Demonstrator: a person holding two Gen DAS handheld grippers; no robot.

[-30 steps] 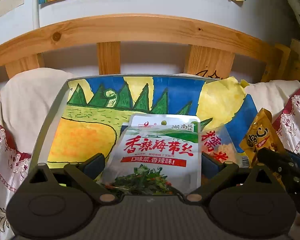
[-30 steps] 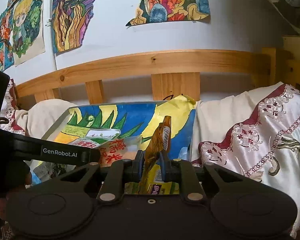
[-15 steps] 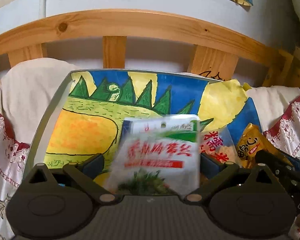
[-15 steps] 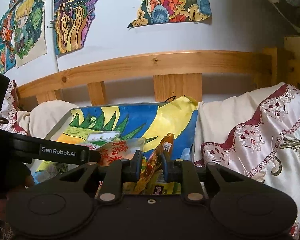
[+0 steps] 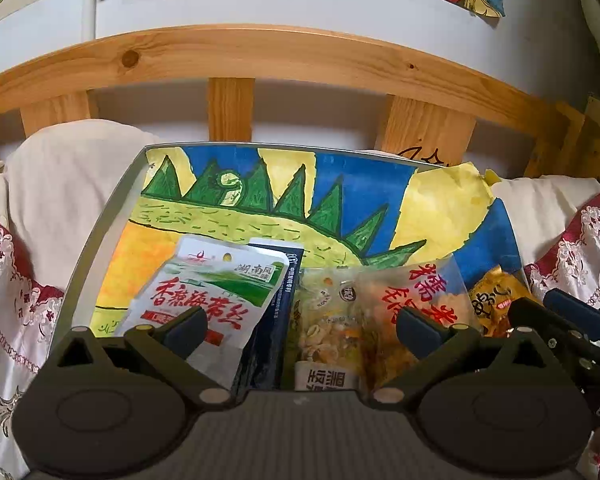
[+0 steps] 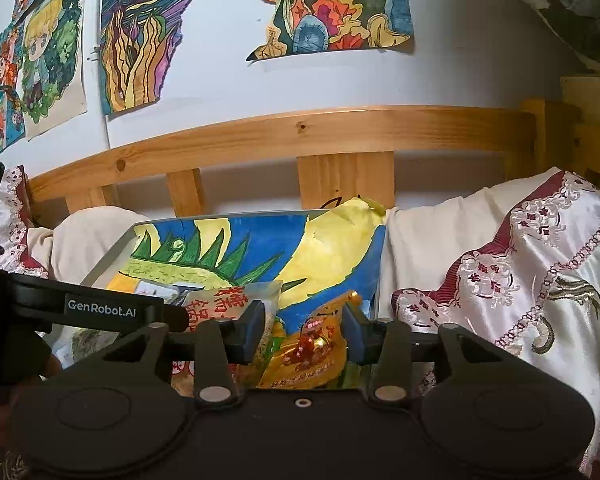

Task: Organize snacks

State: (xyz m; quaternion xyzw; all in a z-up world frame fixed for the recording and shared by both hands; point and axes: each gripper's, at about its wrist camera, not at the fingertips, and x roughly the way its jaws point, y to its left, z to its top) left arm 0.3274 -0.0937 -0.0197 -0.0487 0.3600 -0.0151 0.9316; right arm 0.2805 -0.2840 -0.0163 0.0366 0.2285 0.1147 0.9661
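The yellow snack packet (image 6: pixel 312 344) lies in the near right corner of the grey tray (image 5: pixel 100 248), between the pads of the right tongs (image 6: pixel 305 326). Those jaws have just been opening; their pads now stand clear of the crinkled foil, so the packet is released. It is golden with red print and a shiny, creased face.

Just left of it lies a clear packet with red characters (image 5: pixel 412 304), showing pale and orange pieces inside. Further left a dark blue packet (image 5: pixel 272 320) stands on edge, and a white seaweed packet (image 5: pixel 208 292) with red lettering and a green band leans tilted against it.

The left tongs (image 5: pixel 300 326) are spread wide and grasp nothing; the white and clear packets lie beyond their pads.

A painted paper (image 5: pixel 340 204) of green spikes, blue sky and yellow lines the tray, which rests on a bed among cream and red-patterned cloth (image 6: pixel 500 280). A wooden rail (image 5: pixel 260 52) and wall drawings (image 6: pixel 136 32) lie behind.
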